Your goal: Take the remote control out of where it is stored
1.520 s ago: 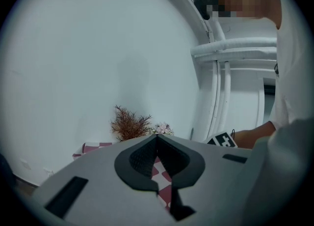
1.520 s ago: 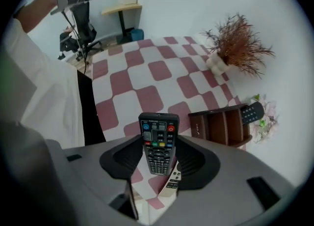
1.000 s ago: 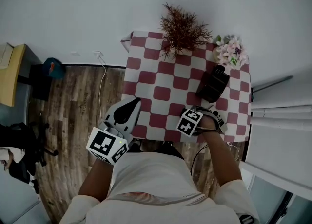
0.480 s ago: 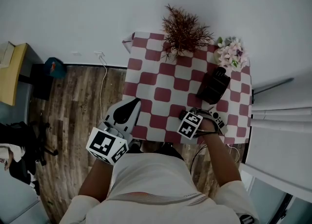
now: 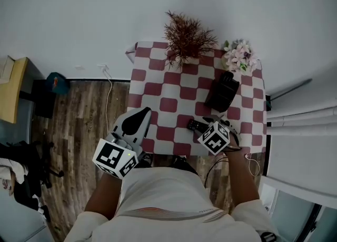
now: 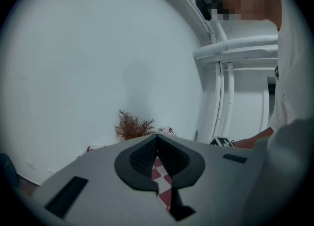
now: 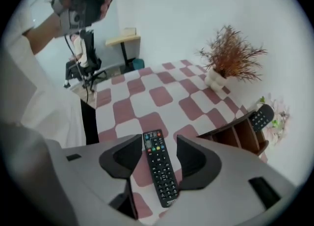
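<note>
While the left gripper (image 5: 141, 112) hangs off the near-left edge of the checked table (image 5: 158, 78), the right gripper (image 5: 206, 127) sits over the black remote control (image 5: 195, 125). That remote control lies flat on the cloth, apart from the dark holder (image 5: 221, 92).

Left gripper view: the fingers are pressed together with nothing between them.

Right gripper view: the fingers are spread either side of the remote control, not clamping it. Its print is too small to read. A second remote (image 7: 260, 117) stands in the holder.

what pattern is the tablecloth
Red and white checks cover the tablecloth, clearest in the right gripper view.
</note>
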Motion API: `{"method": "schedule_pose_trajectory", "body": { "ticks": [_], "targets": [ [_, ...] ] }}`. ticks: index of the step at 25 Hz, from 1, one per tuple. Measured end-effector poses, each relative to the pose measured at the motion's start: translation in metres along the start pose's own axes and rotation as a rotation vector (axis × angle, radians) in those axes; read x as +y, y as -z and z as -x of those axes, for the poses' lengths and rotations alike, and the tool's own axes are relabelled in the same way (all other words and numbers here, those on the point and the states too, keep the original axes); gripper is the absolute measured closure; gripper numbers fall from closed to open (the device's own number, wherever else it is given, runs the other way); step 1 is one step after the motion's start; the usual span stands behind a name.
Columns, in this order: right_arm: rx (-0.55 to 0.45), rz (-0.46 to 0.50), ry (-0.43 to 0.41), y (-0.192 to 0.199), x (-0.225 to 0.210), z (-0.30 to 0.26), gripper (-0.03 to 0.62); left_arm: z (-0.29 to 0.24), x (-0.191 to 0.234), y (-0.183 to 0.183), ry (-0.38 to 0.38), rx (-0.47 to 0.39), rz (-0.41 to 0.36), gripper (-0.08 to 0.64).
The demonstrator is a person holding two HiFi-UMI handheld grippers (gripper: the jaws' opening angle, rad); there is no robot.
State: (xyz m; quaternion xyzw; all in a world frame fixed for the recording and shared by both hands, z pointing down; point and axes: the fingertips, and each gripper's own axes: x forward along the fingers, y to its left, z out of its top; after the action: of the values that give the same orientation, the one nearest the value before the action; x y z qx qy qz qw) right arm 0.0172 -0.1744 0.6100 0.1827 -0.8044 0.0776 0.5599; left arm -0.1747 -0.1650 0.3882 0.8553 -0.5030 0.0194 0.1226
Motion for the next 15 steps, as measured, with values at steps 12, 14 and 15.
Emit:
{"method": "schedule_pose_trajectory", "body": {
  "ticks": [12,14,15],
  "targets": [
    [-0.657,-0.264,0.353,-0.059,-0.056,0.151,0.497,-0.024,-0.034,-0.019,0.075,-0.030,-0.049,0.551],
    [-0.732,-0.281,0.411,-0.060,-0.059,0.171,0.522,-0.028,-0.040,-0.022,0.088,-0.032,-0.061,0.551],
    [-0.769,-0.295,0.434,-0.059,-0.060,0.180,0.540,-0.030,-0.042,-0.024,0.092,-0.031,-0.065,0.552]
  ]
}}
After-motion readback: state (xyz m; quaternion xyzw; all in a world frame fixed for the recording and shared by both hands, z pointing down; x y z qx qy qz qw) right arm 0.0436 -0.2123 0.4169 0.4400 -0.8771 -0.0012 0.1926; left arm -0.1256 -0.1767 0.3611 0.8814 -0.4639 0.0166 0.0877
